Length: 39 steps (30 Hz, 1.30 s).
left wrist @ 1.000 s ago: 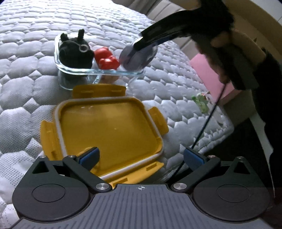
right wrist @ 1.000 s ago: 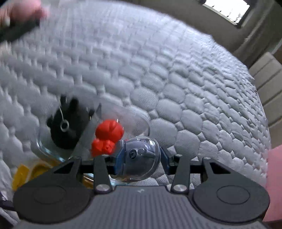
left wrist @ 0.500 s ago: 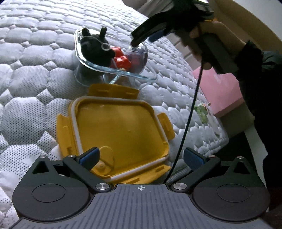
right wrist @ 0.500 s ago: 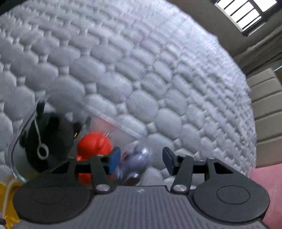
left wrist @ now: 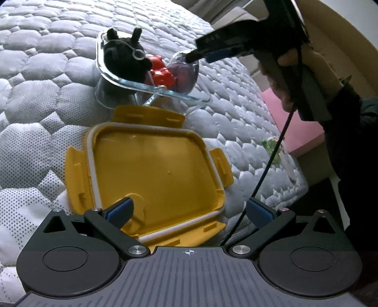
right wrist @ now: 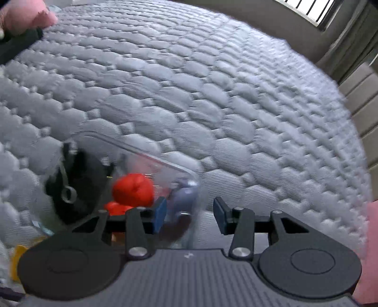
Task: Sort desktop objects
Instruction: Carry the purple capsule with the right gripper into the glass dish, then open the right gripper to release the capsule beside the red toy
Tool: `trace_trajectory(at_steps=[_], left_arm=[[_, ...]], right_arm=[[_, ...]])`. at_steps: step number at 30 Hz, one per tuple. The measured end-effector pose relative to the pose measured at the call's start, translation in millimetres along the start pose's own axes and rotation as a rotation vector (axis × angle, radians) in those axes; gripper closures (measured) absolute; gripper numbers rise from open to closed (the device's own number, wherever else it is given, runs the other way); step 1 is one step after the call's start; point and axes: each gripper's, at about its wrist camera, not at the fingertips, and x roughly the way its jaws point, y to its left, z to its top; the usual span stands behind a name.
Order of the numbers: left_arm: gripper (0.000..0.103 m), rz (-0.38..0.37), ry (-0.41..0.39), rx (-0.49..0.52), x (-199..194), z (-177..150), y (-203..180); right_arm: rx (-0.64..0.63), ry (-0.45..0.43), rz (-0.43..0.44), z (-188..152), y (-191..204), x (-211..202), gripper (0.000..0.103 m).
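Left wrist view: left gripper spread wide, empty, over yellow lid on quilted mattress. Glass container beyond holds black plush, red toy, clear capsule ball.

Right wrist view: right gripper jaws closing, not pressing the ball, which lies in the container by the left pad.

A quilted grey mattress fills both views; a pink box sits beyond its edge; a barred window shows at upper right; beige panels below it.
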Motion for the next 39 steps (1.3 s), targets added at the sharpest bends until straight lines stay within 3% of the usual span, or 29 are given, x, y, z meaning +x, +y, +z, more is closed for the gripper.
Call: trace_trajectory(at_steps=[2, 4, 8, 10, 11, 12, 19, 20, 21, 23, 24, 28, 35, 39], left_arm=[[0.0, 0.004, -0.002, 0.006, -0.1, 0.1, -3.8], [0.0, 0.009, 0.004, 0.02, 1.3, -0.2, -8.1], [0.0, 0.009, 0.011, 0.044, 3.1, -1.1, -12.3], [0.0, 0.005, 0.013, 0.042, 4.1, -0.8, -11.5], [0.0, 0.004, 0.015, 0.039, 4.6, -0.7, -10.6], [0.0, 0.003, 0.016, 0.037, 5.0, -0.6, -9.8], [0.0, -0.014, 0.016, 0.017, 5.8, -0.7, -5.1], [0.0, -0.012, 0.015, 0.018, 5.1, -1.2, -5.1], [0.0, -0.01, 0.012, 0.018, 4.3, -1.3, -5.1], [0.0, -0.007, 0.006, 0.017, 2.5, -1.5, -5.1], [0.0, -0.005, 0.005, 0.015, 2.3, -1.4, -5.1], [0.0, -0.002, 0.012, 0.01, 5.4, -0.9, -6.0], [0.0, -0.003, 0.032, 0.025, 11.1, -1.9, -9.8], [0.0, 0.003, 0.032, 0.021, 10.7, -2.2, -7.8]], right_arm=[[0.02, 0.005, 0.017, -0.7, 2.4, 5.3, 0.053], [0.006, -0.016, -0.022, -3.7, 7.5, 9.3, 0.064], [-0.012, -0.028, -0.014, -8.1, 7.3, 7.6, 0.066], [-0.01, -0.027, 0.01, -9.1, 4.8, 0.9, 0.072], [-0.003, -0.03, 0.024, -8.6, 2.8, -5.2, 0.092], [-0.001, -0.035, 0.036, -7.3, 1.1, -12.8, 0.103], [-0.039, -0.031, 0.018, -4.5, 0.0, -36.7, 0.101], [-0.027, -0.017, 0.027, -5.4, -1.4, -34.8, 0.097], [-0.015, -0.002, 0.036, -6.4, -2.8, -32.8, 0.082], [0.032, 0.005, 0.054, -8.8, -7.9, -29.0, 0.067], [0.057, 0.004, 0.056, -9.9, -10.1, -28.1, 0.065], [0.128, -0.001, 0.09, -11.9, -16.2, -26.5, 0.065], [0.1, 0.049, 0.103, -15.9, -3.6, 1.4, 0.06], [0.124, 0.049, 0.104, -16.5, -0.1, 22.1, 0.063]])
